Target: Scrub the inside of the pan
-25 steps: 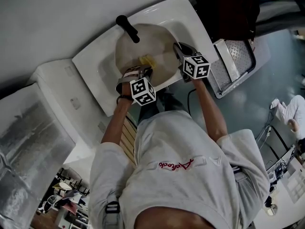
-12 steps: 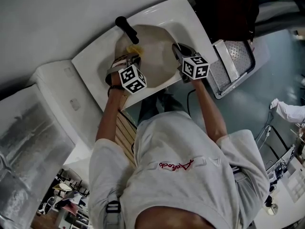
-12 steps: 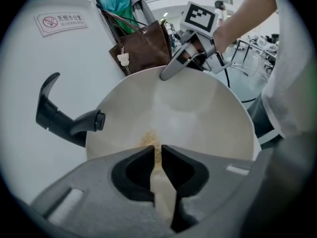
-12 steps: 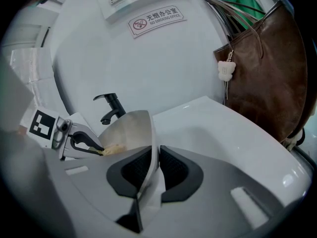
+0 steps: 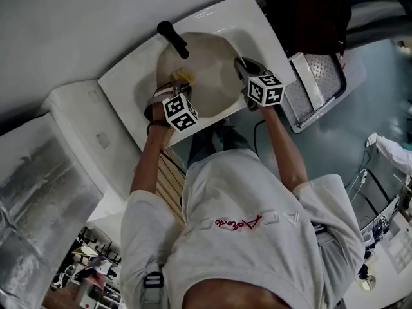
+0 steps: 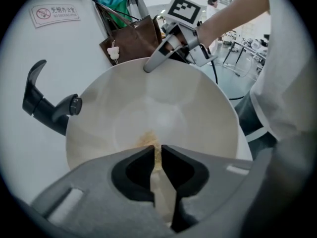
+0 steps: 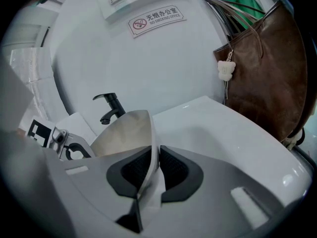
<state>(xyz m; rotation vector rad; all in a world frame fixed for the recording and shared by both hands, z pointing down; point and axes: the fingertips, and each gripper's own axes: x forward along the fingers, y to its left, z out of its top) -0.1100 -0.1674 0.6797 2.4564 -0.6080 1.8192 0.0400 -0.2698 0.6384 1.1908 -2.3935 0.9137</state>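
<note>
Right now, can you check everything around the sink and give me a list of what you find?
Surface: white sink, with the pan in its basin.
Job's things: pan, pale inside; yellow sponge against the pan's inside.
Clutter: nothing seen.
Grippers: left gripper shut on the sponge; right gripper shut on the pan's rim.
Cables: black cable hanging below the right gripper.
Surroundings: black faucet behind the pan; brown bag hanging by the sink; no-smoking sign on the wall; perforated metal tray to the person's right.
</note>
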